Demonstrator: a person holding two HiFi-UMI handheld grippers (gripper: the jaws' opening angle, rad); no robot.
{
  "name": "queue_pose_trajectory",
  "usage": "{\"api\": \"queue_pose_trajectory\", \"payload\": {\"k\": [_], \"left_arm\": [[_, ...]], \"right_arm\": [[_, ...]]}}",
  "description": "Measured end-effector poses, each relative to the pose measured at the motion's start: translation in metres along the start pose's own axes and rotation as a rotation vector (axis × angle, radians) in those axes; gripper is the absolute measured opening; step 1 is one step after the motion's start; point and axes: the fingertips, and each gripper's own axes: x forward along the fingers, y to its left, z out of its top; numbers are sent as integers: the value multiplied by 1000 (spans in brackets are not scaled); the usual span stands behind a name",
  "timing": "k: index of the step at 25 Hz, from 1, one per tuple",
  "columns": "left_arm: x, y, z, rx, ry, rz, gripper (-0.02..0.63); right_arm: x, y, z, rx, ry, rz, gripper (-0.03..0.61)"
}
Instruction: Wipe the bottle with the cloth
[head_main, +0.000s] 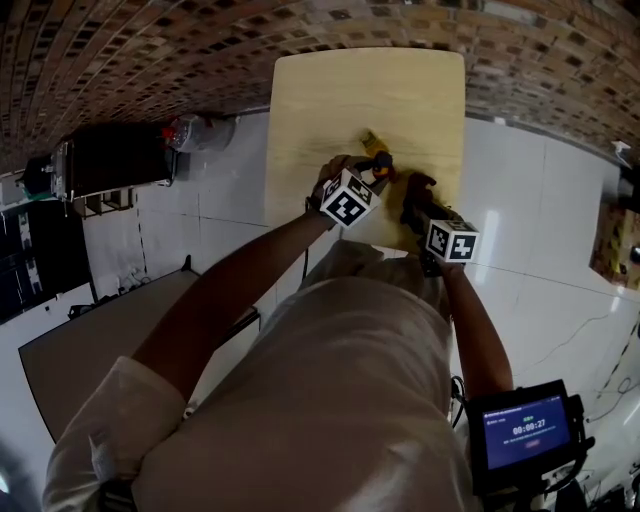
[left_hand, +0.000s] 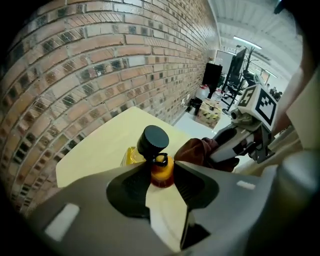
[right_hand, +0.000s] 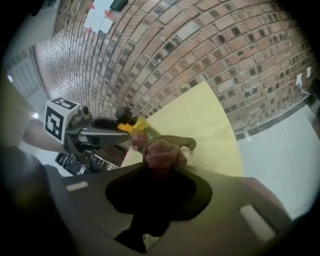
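Observation:
A yellow bottle (head_main: 371, 142) with a black cap (left_hand: 152, 139) stands tilted on the pale yellow table (head_main: 330, 90). My left gripper (left_hand: 161, 176) is shut on the bottle's orange neck (left_hand: 161, 170), just under the cap. My right gripper (right_hand: 160, 167) is shut on a bunched brown cloth (right_hand: 161, 151). The cloth (left_hand: 199, 150) sits right beside the bottle (right_hand: 144, 126) on its right side; whether they touch I cannot tell. In the head view both grippers, left (head_main: 376, 170) and right (head_main: 415, 195), meet near the table's front edge.
A brick wall (left_hand: 100, 60) runs behind the table. White tiled floor (head_main: 530, 220) lies on both sides. A black cabinet (head_main: 110, 160) stands at the left. A small screen device (head_main: 525, 430) sits at the lower right. Boxes and chairs (left_hand: 215, 95) stand far off.

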Motion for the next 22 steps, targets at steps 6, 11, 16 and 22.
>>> {"api": "queue_pose_trajectory", "payload": {"k": [6,11,16,22], "left_arm": [[2,1,3,-283,-23,60,158],[-3,-2,5,-603,22,107,155],[-7,-15,12,-743,40,100,157],[5,11,0,-858,49,108,160]], "right_arm": [[1,40,20,-135,-58,46,91],[5,69,48,-128,-166,94,86],[16,42,41,-56,-117,-27,89],[67,-5,19,39,42,-197,86]]}}
